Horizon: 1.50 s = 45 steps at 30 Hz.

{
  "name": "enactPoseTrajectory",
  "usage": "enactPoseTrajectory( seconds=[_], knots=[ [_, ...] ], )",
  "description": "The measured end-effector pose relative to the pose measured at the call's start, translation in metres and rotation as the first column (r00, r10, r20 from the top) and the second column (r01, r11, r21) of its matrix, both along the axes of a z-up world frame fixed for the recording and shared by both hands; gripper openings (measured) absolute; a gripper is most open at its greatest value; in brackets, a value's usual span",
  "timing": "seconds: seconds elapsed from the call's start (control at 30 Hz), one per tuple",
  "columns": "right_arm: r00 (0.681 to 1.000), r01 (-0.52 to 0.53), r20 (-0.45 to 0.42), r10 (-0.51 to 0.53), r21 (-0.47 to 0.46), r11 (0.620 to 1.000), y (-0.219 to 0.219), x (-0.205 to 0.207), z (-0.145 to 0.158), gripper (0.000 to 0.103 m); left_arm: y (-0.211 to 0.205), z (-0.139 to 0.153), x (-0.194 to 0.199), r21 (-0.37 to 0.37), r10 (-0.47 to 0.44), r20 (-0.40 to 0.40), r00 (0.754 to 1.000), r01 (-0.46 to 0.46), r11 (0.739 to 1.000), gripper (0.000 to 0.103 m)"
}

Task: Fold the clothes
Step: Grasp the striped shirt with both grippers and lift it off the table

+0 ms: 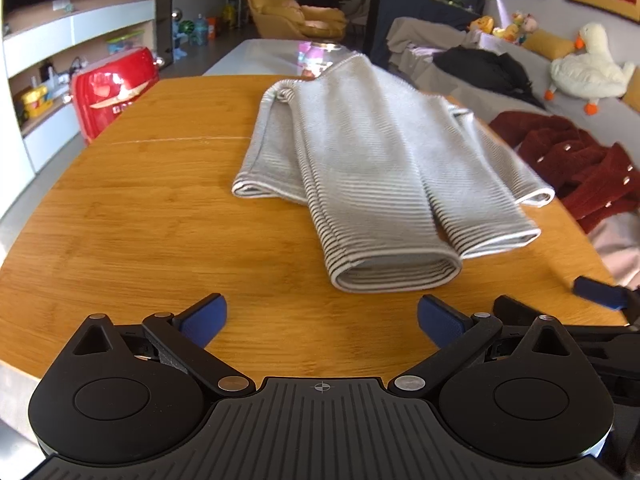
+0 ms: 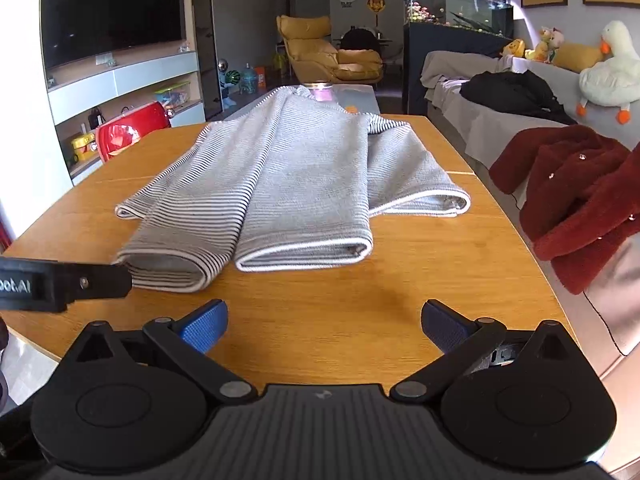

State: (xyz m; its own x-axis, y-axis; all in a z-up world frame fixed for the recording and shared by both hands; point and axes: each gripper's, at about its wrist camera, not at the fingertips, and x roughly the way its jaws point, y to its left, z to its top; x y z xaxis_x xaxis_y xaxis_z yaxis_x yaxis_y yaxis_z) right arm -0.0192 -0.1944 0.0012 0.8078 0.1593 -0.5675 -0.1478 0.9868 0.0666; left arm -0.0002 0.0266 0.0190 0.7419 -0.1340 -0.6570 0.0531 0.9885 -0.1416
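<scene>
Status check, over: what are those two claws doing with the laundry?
Both claws, left and right, open, empty. Striped garment part-folded on table, untouched. Path clear; red coat off to the side.

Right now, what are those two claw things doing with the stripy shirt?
A person is folding clothes with a handheld gripper in each hand. The striped grey garment lies on the wooden table, with both sleeves folded in along its middle. The left gripper and right gripper are both open and hold nothing, hovering over the near table edge just short of the cuffs. A dark red fuzzy coat lies off to the right, on the sofa.
</scene>
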Motion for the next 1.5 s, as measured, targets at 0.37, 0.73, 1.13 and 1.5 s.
enactPoseTrajectory(
  seconds=[0.37, 0.73, 1.13, 1.5],
  knots=[
    [0.995, -0.022, 0.097, 0.026, -0.043, 0.999, 0.005, 0.050, 0.047, 0.103, 0.031, 0.052, 0.075, -0.169, -0.138, 0.107, 0.985, 0.155, 0.973, 0.103],
    [0.987, -0.016, 0.163, 0.009, 0.044, 0.999, 0.001, 0.143, 0.048, 0.103, 0.039, 0.020, 0.183, -0.243, -0.185, 0.037, 0.982, 0.188, 0.952, 0.103],
    [0.933, -0.025, 0.356, -0.055, 0.218, 0.976, 0.002, 0.206, 0.019, 0.103, 0.053, -0.009, 0.232, -0.323, -0.138, -0.057, 0.989, 0.113, 0.940, 0.103],
    [0.996, -0.078, 0.073, 0.045, 0.549, 0.832, -0.050, 0.172, -0.006, 0.103, 0.058, -0.017, 0.197, -0.411, -0.304, -0.074, 0.950, 0.249, 0.877, 0.103]
  ],
)
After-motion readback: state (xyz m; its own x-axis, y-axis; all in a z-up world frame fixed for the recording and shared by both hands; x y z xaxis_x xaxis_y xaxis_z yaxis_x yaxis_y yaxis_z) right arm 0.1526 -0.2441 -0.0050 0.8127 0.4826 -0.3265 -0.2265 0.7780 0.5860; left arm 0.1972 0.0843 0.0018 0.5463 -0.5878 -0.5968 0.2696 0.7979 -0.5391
